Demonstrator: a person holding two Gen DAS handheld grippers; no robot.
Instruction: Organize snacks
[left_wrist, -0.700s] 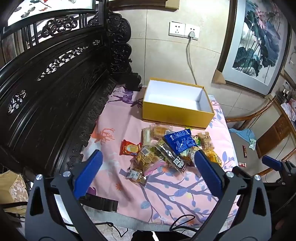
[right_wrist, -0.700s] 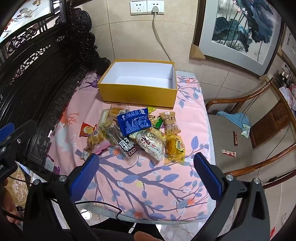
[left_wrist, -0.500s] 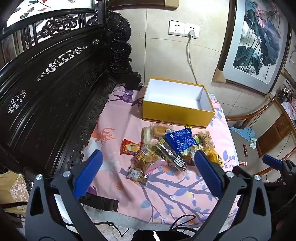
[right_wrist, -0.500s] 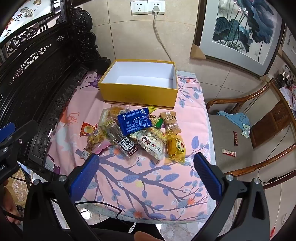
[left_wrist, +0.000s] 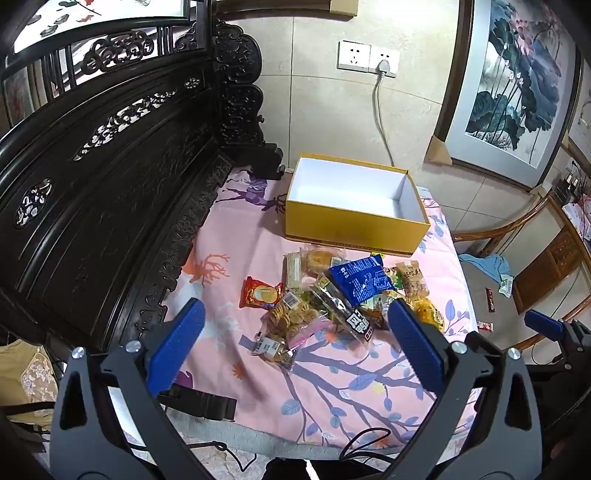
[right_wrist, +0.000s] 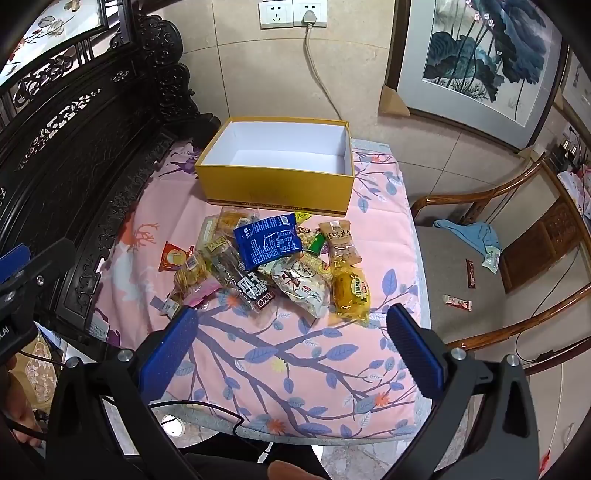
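A heap of wrapped snacks (left_wrist: 332, 295) (right_wrist: 266, 262) lies on the pink flowered tablecloth (left_wrist: 340, 376) (right_wrist: 303, 354). A blue packet (left_wrist: 360, 278) (right_wrist: 267, 240) tops the heap, a red packet (left_wrist: 260, 293) (right_wrist: 173, 255) lies at its left, a yellow one (right_wrist: 351, 291) at its right. Behind stands an empty yellow box (left_wrist: 351, 230) (right_wrist: 280, 184), white inside. My left gripper (left_wrist: 295, 314) hovers open above the near table, nothing between its fingers. In its own view my right gripper (right_wrist: 291, 325) is open too, in front of the heap.
A dark carved wooden bench back (left_wrist: 110, 166) (right_wrist: 74, 140) runs along the table's left side. A wooden chair (right_wrist: 498, 266) with a blue cloth (right_wrist: 469, 230) and small wrappers stands at the right. A cable (left_wrist: 380, 122) hangs from the wall socket behind the box.
Both views have drifted only slightly; the snacks and box lie as before, and both grippers stay open.
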